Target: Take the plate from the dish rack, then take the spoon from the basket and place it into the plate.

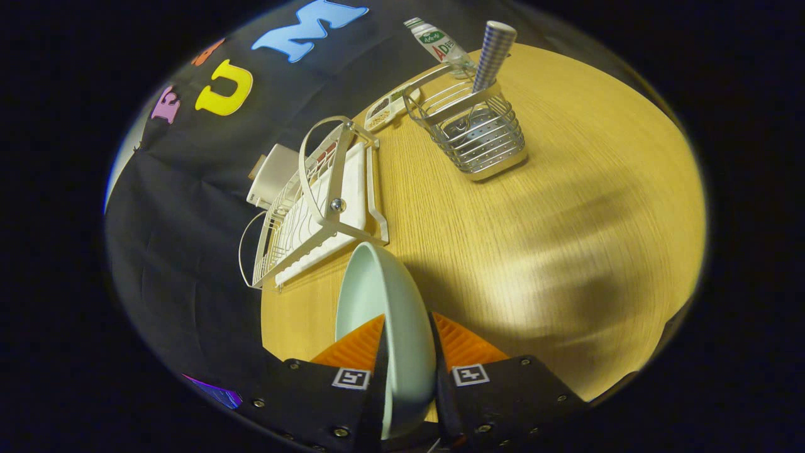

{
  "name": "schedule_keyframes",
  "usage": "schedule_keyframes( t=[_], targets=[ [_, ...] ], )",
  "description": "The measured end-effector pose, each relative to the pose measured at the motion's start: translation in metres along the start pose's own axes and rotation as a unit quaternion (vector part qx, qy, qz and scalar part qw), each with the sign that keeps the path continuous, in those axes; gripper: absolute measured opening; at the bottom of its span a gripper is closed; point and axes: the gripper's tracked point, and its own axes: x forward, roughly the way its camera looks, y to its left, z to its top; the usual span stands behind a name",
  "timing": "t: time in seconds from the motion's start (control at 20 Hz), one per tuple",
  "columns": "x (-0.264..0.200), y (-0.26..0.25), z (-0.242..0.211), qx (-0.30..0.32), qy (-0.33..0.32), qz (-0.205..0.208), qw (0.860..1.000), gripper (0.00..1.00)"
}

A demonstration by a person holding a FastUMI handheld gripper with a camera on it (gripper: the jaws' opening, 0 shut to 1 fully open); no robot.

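A wooden table (566,207) with a pale, straight grain took up most of the scene, lit warmly from above, with a broad soft shadow lying across its near part. Behind it hung the booth's black cloth wall (182,251), creased in places. The gripper (407,352) was clamped on a pale green plate (383,314), which stood on edge between the two fingers (465,346), one finger pressing on each face, its rim rising ahead of them above the tabletop. Just beyond the plate stood a white wire dish rack (314,207) on a white tray, close to the table's edge by the cloth wall, with a curved handle arching over it; no dish could be made out in it. A white boxy object (273,173) sat behind the rack against the wall, too unclear to identify. Farther across the table, well apart from the rack, stood a metal wire basket (478,132) with a perforated inner wall. A spoon (494,53) leaned upright in it, only its checked handle rising above the rim. Beside the basket lay a flat white device with buttons (387,107), and behind it stood a plastic bottle (440,41) with a green and white label; red letters showed on it, but the writing was too small and tilted to read with any certainty.
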Motion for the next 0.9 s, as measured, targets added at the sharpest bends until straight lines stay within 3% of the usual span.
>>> schedule_keyframes(
  t=[0.05,0.1,0.15,0.35,0.55,0.7,0.9],
  targets=[
    [0.000,-0.006,0.002,-0.007,-0.003,-0.011,1.000,0.34],
    [-0.001,-0.011,0.005,-0.019,-0.012,-0.022,1.000,0.49],
    [-0.006,-0.014,0.011,-0.033,-0.027,-0.029,0.999,0.55],
    [-0.052,-0.011,0.048,-0.117,-0.126,-0.047,0.984,0.57],
    [-0.112,0.000,0.098,-0.210,-0.256,-0.065,0.941,0.57],
    [-0.146,0.013,0.133,-0.273,-0.348,-0.067,0.894,0.57],
    [-0.169,0.018,0.162,-0.298,-0.415,-0.073,0.857,0.57]
  ],
)
